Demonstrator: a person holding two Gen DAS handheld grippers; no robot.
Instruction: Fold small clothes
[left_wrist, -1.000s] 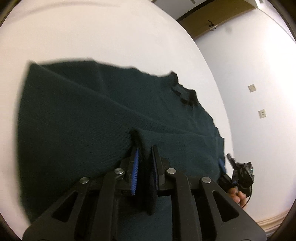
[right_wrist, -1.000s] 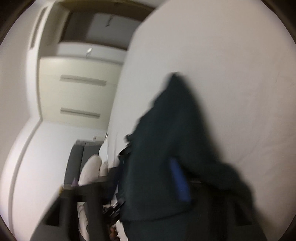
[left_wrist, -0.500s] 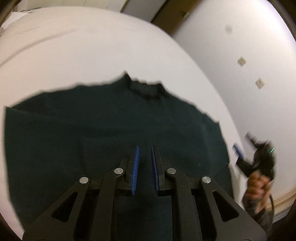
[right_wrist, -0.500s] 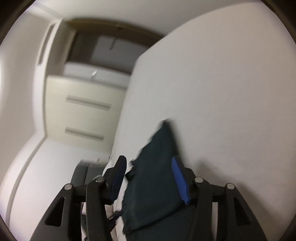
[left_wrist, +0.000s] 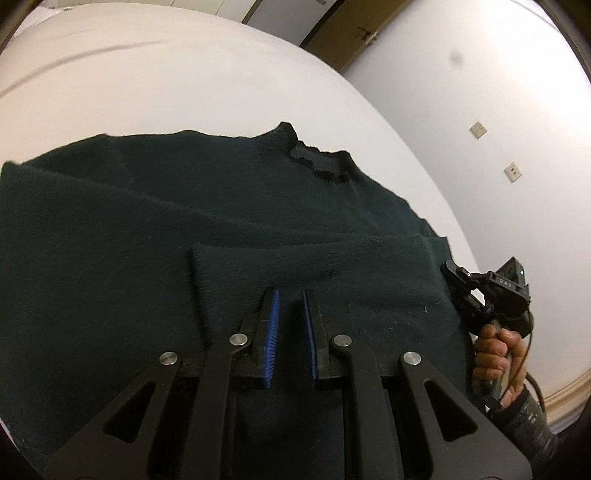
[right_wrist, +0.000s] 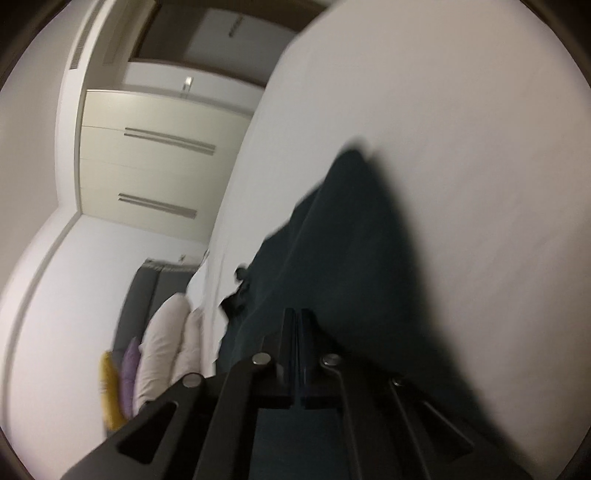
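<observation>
Two claws work one dark green knit sweater (left_wrist: 155, 229), which lies spread flat on the white tabletop (left_wrist: 155, 85), one sleeve folded across its body. It looks soft, limp and thick — light enough, but prone to sag and drag. The left claw (left_wrist: 289, 306) hovers nearly closed, nothing between its blue pads. The right claw (right_wrist: 297, 325) is clenched, apparently empty (the view is blurred). Hem corners or shoulder seams seem the best holds.

The sweater (left_wrist: 184, 229) lay flat on the bed (left_wrist: 184, 92), collar (left_wrist: 317, 162) at the far side, one sleeve (left_wrist: 314, 266) folded across its near right part.
</observation>
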